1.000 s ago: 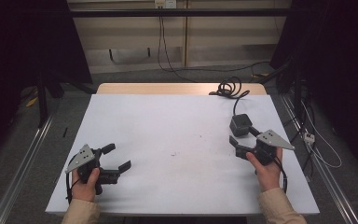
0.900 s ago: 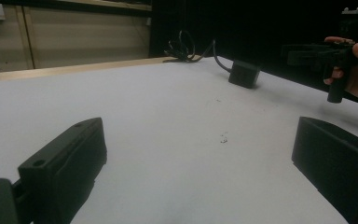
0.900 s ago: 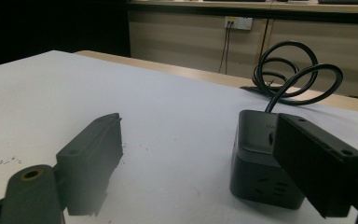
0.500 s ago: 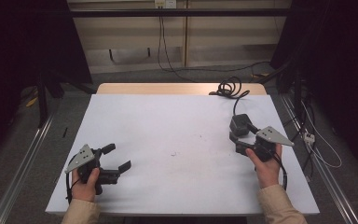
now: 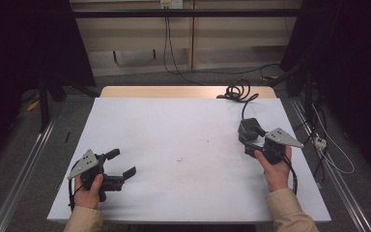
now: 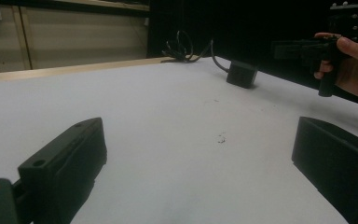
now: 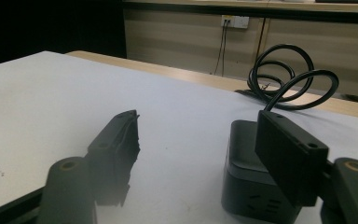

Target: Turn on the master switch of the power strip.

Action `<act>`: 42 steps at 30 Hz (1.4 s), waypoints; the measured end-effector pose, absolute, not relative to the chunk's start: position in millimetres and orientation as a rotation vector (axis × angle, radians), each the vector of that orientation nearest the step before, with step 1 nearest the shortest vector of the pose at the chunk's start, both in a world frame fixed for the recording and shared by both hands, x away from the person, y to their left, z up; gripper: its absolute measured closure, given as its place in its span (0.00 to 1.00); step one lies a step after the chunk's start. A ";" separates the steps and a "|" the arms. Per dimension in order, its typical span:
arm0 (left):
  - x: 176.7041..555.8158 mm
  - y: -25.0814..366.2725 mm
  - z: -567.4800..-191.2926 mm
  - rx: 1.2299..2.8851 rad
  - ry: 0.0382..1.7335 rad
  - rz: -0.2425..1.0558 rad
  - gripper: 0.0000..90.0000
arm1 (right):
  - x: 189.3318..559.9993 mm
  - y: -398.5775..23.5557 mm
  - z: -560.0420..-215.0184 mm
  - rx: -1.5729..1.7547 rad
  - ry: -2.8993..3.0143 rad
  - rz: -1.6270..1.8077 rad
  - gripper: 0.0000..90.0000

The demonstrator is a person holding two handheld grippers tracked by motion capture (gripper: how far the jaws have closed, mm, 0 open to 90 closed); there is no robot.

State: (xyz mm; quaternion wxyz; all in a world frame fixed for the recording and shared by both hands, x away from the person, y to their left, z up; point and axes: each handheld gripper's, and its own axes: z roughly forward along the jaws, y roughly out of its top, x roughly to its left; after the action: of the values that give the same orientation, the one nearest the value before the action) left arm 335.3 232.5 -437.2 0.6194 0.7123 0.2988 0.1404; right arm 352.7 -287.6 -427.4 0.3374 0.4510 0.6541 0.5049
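The small black plastic power adapter block point(image 5: 249, 129) sits at the table's right side, its black coiled cable point(image 5: 236, 92) trailing behind. The right gripper point(image 5: 252, 143) has edged up to it, jaws just closing yet apparently not gripping, a grasp beginning. The left gripper point(image 5: 123, 163) idles open.

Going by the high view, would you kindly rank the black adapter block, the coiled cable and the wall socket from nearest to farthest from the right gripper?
1. Black adapter block, just ahead of the right gripper.
2. Coiled cable, at the table's far edge.
3. Wall socket, on the back wall.
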 end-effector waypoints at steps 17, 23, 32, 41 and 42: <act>335.0 232.0 -437.3 1.643 0.683 0.324 0.03 | 362.1 -296.3 -421.4 1.221 1.707 1.332 0.50; 335.1 232.2 -437.4 1.643 0.683 0.323 0.03 | 364.6 -299.9 -419.7 1.237 1.707 1.320 0.52; 334.6 231.8 -437.5 1.642 0.681 0.320 0.03 | 370.4 -299.8 -418.6 1.235 1.729 1.304 0.58; 334.2 231.2 -437.9 1.640 0.682 0.316 0.03 | 377.0 -301.0 -418.0 1.230 1.737 1.292 0.67; 334.1 231.1 -437.8 1.641 0.680 0.317 0.03 | 377.7 -301.2 -417.4 1.231 1.734 1.287 0.68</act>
State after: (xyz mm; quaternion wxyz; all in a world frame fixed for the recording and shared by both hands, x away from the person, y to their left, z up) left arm 334.1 231.1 -437.8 0.6198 0.7138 0.2957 0.1379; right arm 377.7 -301.2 -417.4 0.3220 0.4690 0.6604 0.4901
